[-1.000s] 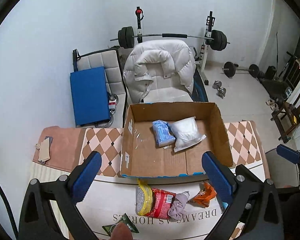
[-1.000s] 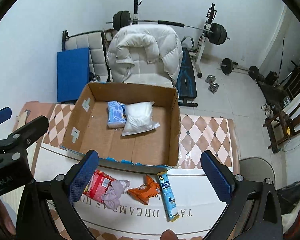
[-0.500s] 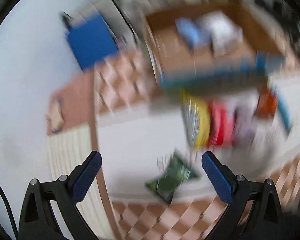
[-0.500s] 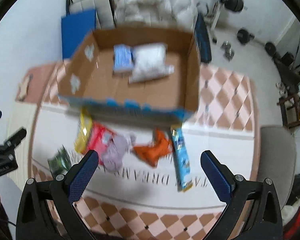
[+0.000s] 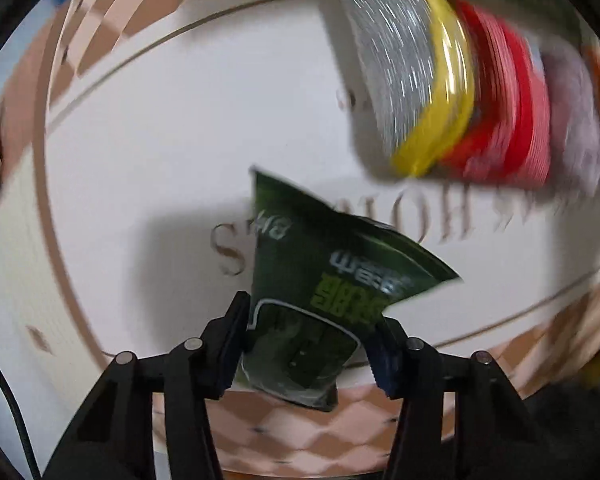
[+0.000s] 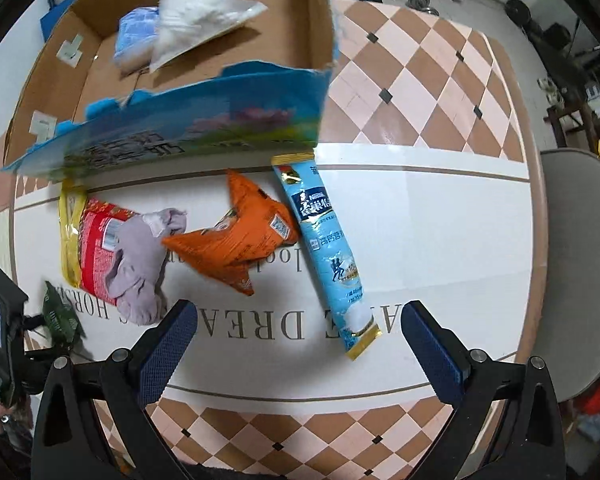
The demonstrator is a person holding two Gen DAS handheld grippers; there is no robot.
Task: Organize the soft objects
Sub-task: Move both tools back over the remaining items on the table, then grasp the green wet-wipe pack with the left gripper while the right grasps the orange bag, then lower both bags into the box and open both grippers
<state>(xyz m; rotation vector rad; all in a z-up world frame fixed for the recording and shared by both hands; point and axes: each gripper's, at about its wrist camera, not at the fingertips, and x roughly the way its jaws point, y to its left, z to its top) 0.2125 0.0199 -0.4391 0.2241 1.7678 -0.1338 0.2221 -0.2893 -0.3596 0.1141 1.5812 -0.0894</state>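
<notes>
Green packet (image 5: 320,304) pinched in left tool (image 5: 308,356); right tool (image 6: 296,344) gapes wide over bare white tabletop (image 6: 440,248).

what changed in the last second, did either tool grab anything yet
The left tool dropped to the table and closed on the green packet. The right tool came down nearer the orange packet, open and empty. The box and its contents stayed put.

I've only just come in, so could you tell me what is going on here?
A person is sorting soft packets into a cardboard box on a table. The left gripper is shut on a green packet. The right gripper hangs open above an orange packet and a blue packet, which lie outside the box.
</notes>
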